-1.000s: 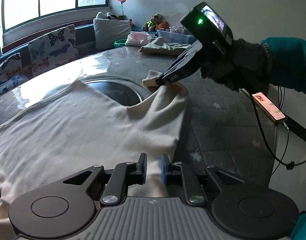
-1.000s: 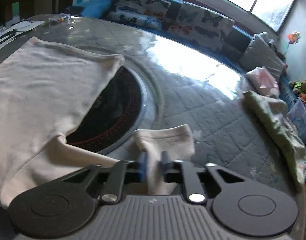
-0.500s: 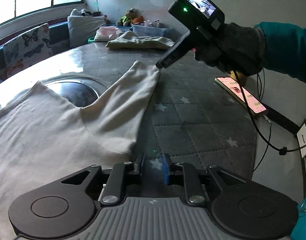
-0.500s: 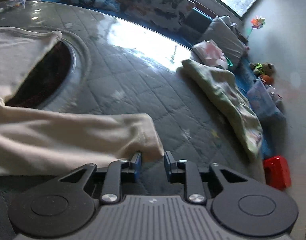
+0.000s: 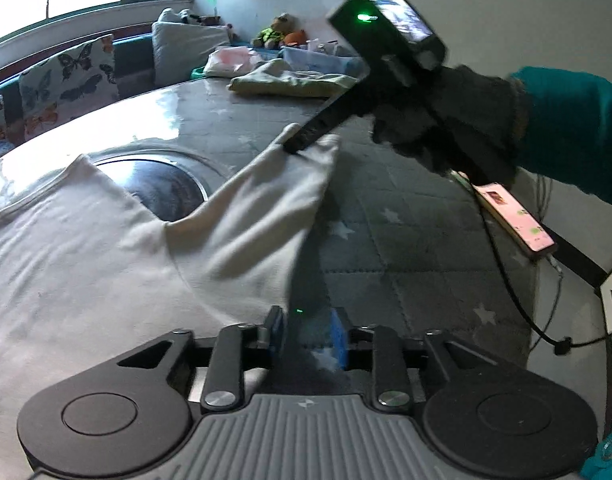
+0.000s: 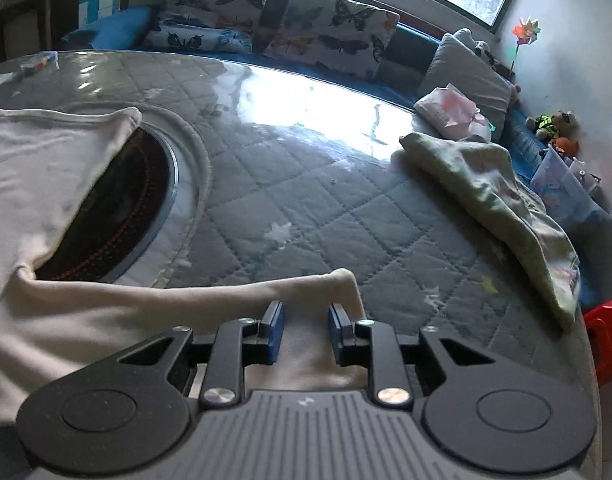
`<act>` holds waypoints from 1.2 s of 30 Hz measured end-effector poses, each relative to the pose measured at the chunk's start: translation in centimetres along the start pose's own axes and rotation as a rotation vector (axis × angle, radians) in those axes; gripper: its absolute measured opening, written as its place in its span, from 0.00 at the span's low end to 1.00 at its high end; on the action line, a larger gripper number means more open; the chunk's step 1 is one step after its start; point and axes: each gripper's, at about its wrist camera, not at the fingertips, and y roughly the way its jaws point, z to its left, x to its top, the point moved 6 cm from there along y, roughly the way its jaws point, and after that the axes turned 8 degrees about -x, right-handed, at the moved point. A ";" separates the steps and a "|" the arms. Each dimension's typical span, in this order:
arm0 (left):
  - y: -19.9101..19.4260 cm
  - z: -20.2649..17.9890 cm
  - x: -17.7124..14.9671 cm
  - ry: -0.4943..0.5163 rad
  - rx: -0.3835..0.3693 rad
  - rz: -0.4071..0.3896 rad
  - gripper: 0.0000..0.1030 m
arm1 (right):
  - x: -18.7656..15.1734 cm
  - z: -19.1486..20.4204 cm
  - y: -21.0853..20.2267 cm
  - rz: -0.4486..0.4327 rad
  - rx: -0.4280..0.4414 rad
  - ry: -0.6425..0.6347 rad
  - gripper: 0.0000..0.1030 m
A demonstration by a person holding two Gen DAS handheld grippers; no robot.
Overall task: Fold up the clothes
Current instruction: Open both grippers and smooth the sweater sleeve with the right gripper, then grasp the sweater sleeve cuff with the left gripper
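A cream long-sleeved shirt (image 5: 86, 248) lies spread on the quilted grey table (image 5: 405, 248). Its sleeve (image 5: 274, 196) stretches out to the right. My right gripper (image 6: 304, 330) is open, with the sleeve's cuff (image 6: 333, 284) lying loose between and under its blue pads. In the left wrist view the right gripper's tip (image 5: 302, 140) rests at the cuff end. My left gripper (image 5: 307, 334) is open and empty, just off the shirt's right edge, above the table.
A round dark inset (image 6: 118, 216) sits in the table, partly under the shirt. A folded green garment (image 6: 493, 196) lies at the far right edge. A phone (image 5: 513, 220) with a cable lies near the table's right edge. A cushioned bench (image 6: 325, 36) runs behind.
My right gripper has opened and let the cuff go after pulling the sleeve out straight. My left gripper has opened a little wider and stayed near the shirt's edge.
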 end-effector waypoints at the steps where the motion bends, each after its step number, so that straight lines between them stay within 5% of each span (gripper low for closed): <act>1: -0.2 -0.1 0.0 -0.002 0.002 -0.002 0.30 | 0.1 -0.1 0.1 0.005 -0.008 0.005 0.23; 7: -5.0 1.0 0.3 -0.024 0.116 -0.103 0.30 | 0.5 -0.5 -1.4 -0.014 0.002 0.024 0.26; 11: -10.1 4.9 -0.5 -0.080 0.359 -0.175 0.30 | 0.7 1.9 -3.9 -0.056 0.077 -0.018 0.27; 18: -16.3 14.5 -4.4 -0.249 0.691 -0.131 0.30 | 1.0 9.6 -8.7 -0.137 0.270 -0.152 0.31; 25: -16.9 19.7 -6.9 -0.335 0.742 -0.070 0.24 | 0.7 16.7 -12.2 -0.177 0.433 -0.265 0.34; 36: -15.4 20.8 -7.2 -0.343 0.686 -0.058 0.25 | -1.0 20.9 -11.8 -0.126 0.493 -0.317 0.34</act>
